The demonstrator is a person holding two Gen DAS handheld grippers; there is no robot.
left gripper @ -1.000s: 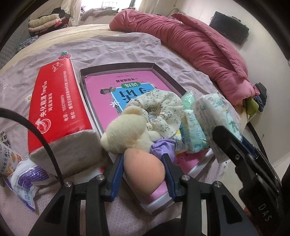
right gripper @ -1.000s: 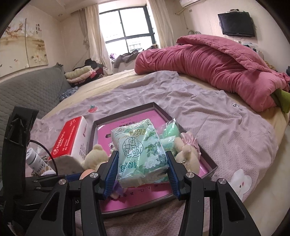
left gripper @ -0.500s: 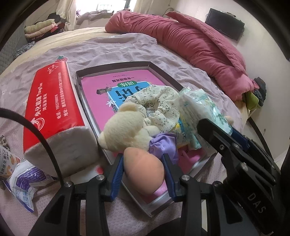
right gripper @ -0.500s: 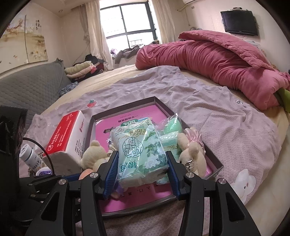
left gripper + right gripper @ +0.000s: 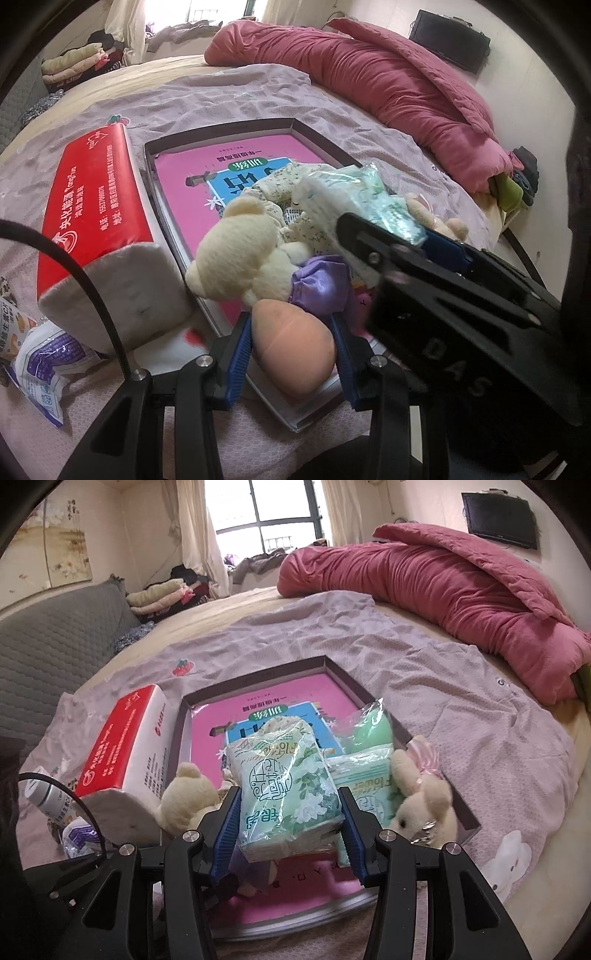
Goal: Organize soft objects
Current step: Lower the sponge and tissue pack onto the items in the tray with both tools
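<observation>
My left tongs: clamped on peach sponge at tray edge | my right tongs: gripping green tissue pack above tray | bed

a crumpled pink duvet lies beyond the lilac sheet, a wall tv above.

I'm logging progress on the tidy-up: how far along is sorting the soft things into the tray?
Done: cream bear, bunny, floral scrunchie and tissue packs already lie in the tray. In hand: left gripper holds the peach sponge; right gripper holds a green tissue pack. Left: the red tissue pack outside.
</observation>
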